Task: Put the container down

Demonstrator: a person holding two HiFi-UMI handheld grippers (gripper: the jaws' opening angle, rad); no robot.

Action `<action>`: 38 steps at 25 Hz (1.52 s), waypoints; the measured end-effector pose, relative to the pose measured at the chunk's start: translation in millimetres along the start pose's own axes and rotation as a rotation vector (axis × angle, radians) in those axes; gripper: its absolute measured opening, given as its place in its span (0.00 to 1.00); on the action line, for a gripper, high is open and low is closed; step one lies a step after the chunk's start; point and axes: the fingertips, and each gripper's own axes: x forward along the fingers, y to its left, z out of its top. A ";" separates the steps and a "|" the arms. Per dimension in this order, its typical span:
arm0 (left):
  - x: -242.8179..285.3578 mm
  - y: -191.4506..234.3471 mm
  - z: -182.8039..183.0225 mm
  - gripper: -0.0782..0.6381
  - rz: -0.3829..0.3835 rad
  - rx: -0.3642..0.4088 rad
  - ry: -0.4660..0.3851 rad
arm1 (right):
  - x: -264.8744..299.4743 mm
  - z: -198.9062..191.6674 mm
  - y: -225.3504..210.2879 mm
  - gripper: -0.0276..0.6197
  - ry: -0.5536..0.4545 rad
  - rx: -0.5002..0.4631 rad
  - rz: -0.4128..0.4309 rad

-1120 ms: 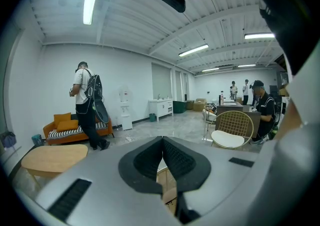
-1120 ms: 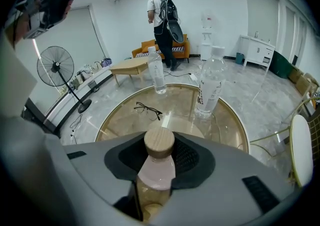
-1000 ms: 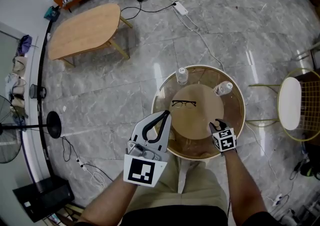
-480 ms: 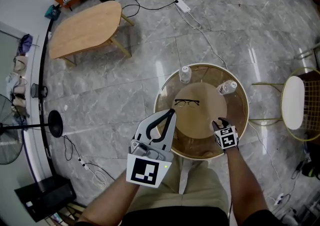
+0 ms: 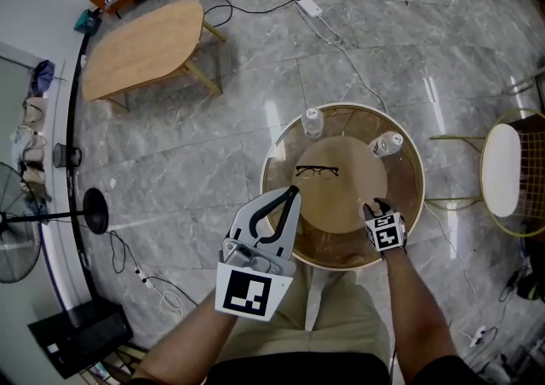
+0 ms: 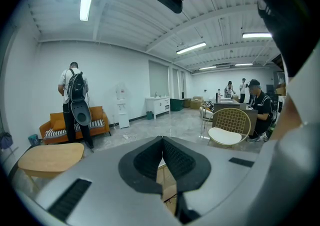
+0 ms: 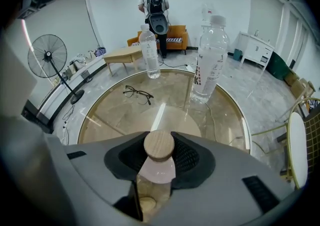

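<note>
Tongs on the right point(image 5: 374, 206) are clamped on a small clear container point(image 7: 157, 167) with a round wooden lid point(image 7: 159, 145); the pads press its neck from both sides, just under the lid. They hold it upright, low over the near right part of the round glass desk point(image 5: 404, 192), though I cannot tell whether its base touches the glass. The left tongs point(image 5: 292, 192) are closed with nothing between them, the pads meeting at the tips, and they are raised at the near left edge of the desk, aimed out into the room. A pair of black-framed glasses point(image 5: 316, 173) lies open on the far left part of the desk. Two clear plastic bottles stand upright at the far edge, one on the left point(image 5: 312, 122) and one on the right point(image 5: 384, 146), well apart from the container. A gold wire chair with a white seat point(image 5: 500, 175) stands to the right of the desk.
</note>
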 end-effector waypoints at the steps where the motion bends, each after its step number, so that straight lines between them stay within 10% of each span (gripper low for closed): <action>1: 0.2 -0.8 -0.3 0.13 0.000 -0.003 0.002 | 0.6 -1.2 0.6 0.27 0.003 -0.009 0.000; 27: -5.4 -26.0 16.3 0.13 -0.001 0.025 -0.026 | -3.8 -37.1 13.8 0.29 0.112 -0.028 0.024; 38: -4.7 -40.8 45.7 0.13 0.034 -0.037 -0.085 | -92.0 32.5 5.0 0.11 -0.153 0.017 0.040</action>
